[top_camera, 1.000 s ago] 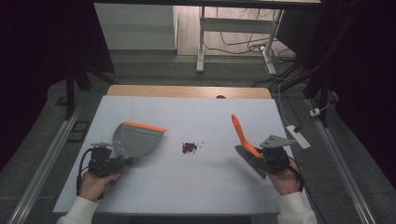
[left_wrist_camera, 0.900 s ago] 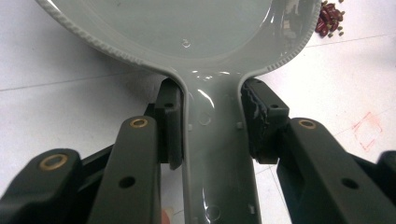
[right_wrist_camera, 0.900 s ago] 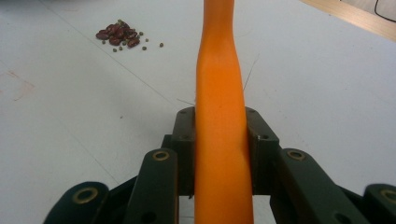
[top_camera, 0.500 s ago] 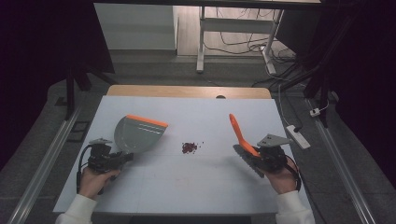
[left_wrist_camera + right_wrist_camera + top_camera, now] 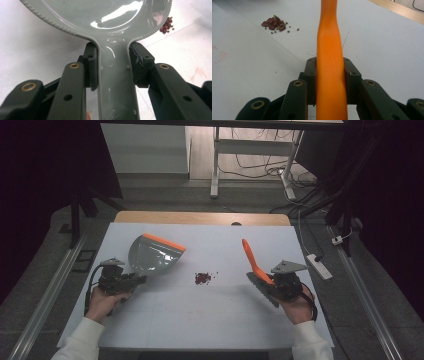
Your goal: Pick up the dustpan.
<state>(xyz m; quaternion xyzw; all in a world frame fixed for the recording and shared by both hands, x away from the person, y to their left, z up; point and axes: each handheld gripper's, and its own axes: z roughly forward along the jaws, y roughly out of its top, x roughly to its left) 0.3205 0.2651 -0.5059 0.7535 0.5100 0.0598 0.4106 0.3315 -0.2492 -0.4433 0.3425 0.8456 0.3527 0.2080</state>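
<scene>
Nearest the person, the left gripper (image 5: 131, 281) is clamped on the grey handle of a dustpan (image 5: 152, 254), and the right gripper (image 5: 264, 283) is clamped on the orange handle of a brush (image 5: 251, 260); its bristle end is hard to make out from above.

The landmark is the small pile of red beans (image 5: 202, 278) lying loose on the white table (image 5: 210, 320). The dustpan sits to the pile's left, its orange-edged lip toward the far side, apart from the beans. The brush stands to the pile's right, also apart.

By my judgement the sweeping has not begun: both tools are gripped, but the beans lie untouched between them and the pan looks empty. Bringing pan and brush to the pile and sweeping it in is what is left.

The left gripper view shows the jaw pads pressed on either side of the dustpan's neck (image 5: 116, 72), with the beans (image 5: 167, 25) just past the pan's rim. The right gripper view shows the pads squeezing the brush handle (image 5: 329, 62) and small greenish grains among the beans (image 5: 273, 23), too fine to see from above. Beyond the table's far edge are cables on the floor (image 5: 260, 165).
</scene>
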